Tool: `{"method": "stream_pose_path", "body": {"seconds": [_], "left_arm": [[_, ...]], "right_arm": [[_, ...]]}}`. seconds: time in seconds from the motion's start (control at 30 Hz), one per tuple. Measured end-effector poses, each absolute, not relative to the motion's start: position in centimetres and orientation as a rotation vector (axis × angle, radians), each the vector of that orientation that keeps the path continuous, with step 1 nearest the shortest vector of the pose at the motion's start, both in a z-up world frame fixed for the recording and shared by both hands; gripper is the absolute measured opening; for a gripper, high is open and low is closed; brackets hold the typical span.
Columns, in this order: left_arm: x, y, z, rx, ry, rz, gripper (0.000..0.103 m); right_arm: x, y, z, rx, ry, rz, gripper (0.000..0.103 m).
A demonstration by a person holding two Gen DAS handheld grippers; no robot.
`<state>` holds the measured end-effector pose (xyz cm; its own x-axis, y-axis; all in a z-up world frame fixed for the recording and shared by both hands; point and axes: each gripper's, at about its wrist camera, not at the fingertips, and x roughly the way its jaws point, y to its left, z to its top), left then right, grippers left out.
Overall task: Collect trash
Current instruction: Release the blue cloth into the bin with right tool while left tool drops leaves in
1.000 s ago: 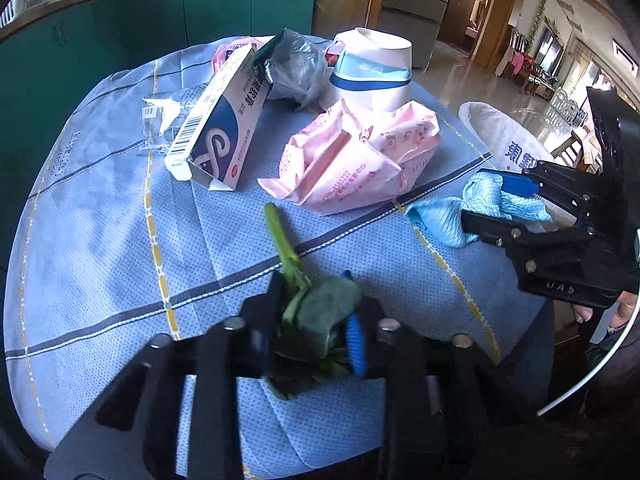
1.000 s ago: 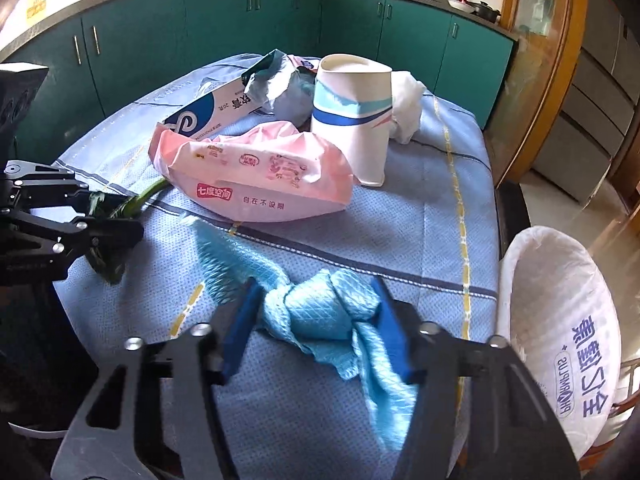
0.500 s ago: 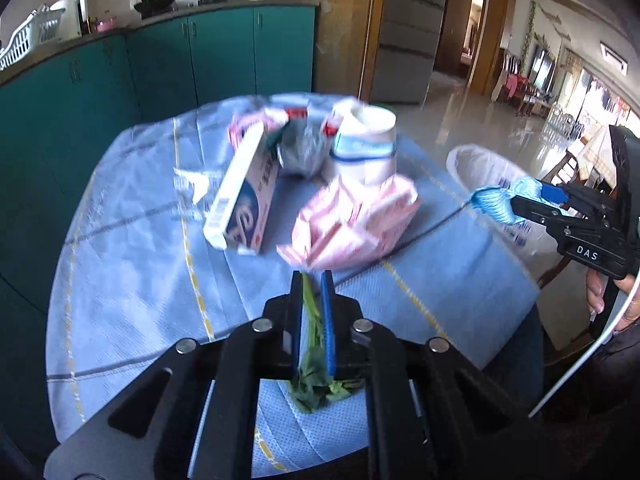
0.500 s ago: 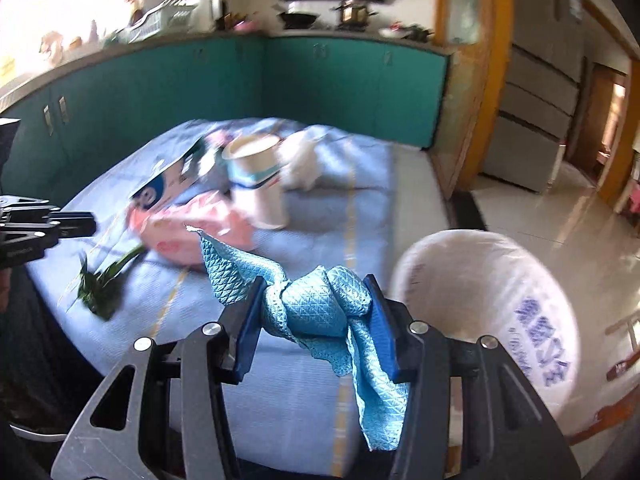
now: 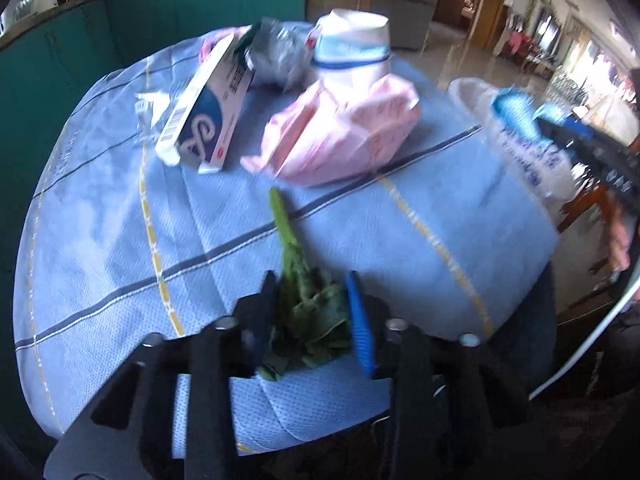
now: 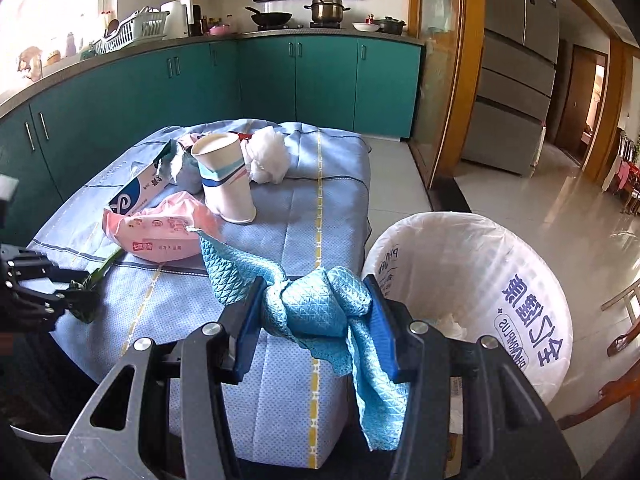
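Note:
My right gripper (image 6: 316,300) is shut on a crumpled light-blue cloth (image 6: 312,308) and holds it in the air at the table's near right corner, next to the white-lined trash bin (image 6: 500,280). My left gripper (image 5: 312,300) has its fingers spread around a wilted green leafy vegetable (image 5: 308,308) whose stem (image 5: 280,216) lies on the blue tablecloth (image 5: 100,240). In the right wrist view the left gripper (image 6: 60,300) is at the left edge with the vegetable (image 6: 88,300).
On the table stand a paper cup (image 6: 224,180), a pink wipes packet (image 6: 160,232), a white-and-blue box (image 6: 136,196), a grey crumpled bag (image 5: 276,56) and white tissue (image 6: 268,156). Teal cabinets run behind. A wooden chair (image 6: 624,340) is beside the bin.
My left gripper has opened from tightly shut around the vegetable and come down close to the table. My right gripper has moved the cloth further toward the bin.

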<state>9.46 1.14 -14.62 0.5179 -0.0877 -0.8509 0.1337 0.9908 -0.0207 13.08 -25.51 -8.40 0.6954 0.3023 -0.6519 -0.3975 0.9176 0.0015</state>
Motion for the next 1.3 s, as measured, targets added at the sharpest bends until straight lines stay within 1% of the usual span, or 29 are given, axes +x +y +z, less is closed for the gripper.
{"method": "stream_pose_path", "body": {"seconds": [0.03, 0.07, 0.13, 0.27, 0.43, 0.57, 0.7, 0.83, 0.93, 1.13, 1.3], "left_arm": [[9.5, 1.2, -14.6, 0.049, 1.017, -0.131, 0.024], [9.5, 1.4, -14.5, 0.040, 1.014, -0.125, 0.021], [9.4, 1.9, -14.1, 0.023, 1.000, -0.114, 0.018], [8.8, 3.0, -12.0, 0.014, 0.919, -0.093, 0.017], [7.9, 4.2, -6.7, -0.037, 0.752, -0.089, 0.017], [8.0, 2.7, -2.9, -0.041, 0.632, -0.166, 0.017], [10.3, -0.5, -1.0, -0.071, 0.603, -0.309, 0.017], [13.6, -5.3, -1.0, -0.070, 0.584, -0.449, 0.017], [17.3, -9.8, -2.2, -0.116, 0.638, -0.566, 0.017], [21.7, -19.3, -4.8, -0.080, 0.688, -0.701, 0.018], [23.5, -22.4, -6.4, -0.127, 0.715, -0.737, 0.020]], "right_arm": [[13.0, -25.6, -8.3, -0.145, 0.696, 0.388, 0.049], [13.0, -25.6, -8.3, -0.144, 0.693, 0.384, 0.049], [12.9, -26.1, -8.1, -0.142, 0.684, 0.365, 0.049], [12.8, -28.1, -7.2, -0.137, 0.653, 0.293, 0.049], [12.6, -32.4, -6.0, -0.109, 0.613, 0.164, 0.049], [13.2, -35.1, -6.4, -0.094, 0.622, 0.074, 0.049], [14.6, -37.0, -7.9, -0.061, 0.647, 0.026, 0.049], [15.9, -38.2, -9.0, -0.046, 0.669, -0.024, 0.049], [15.9, -38.9, -9.1, -0.045, 0.673, -0.048, 0.049], [14.0, -40.5, -8.8, -0.044, 0.688, -0.083, 0.049], [13.7, -41.5, -8.9, -0.042, 0.701, -0.099, 0.049]]}}
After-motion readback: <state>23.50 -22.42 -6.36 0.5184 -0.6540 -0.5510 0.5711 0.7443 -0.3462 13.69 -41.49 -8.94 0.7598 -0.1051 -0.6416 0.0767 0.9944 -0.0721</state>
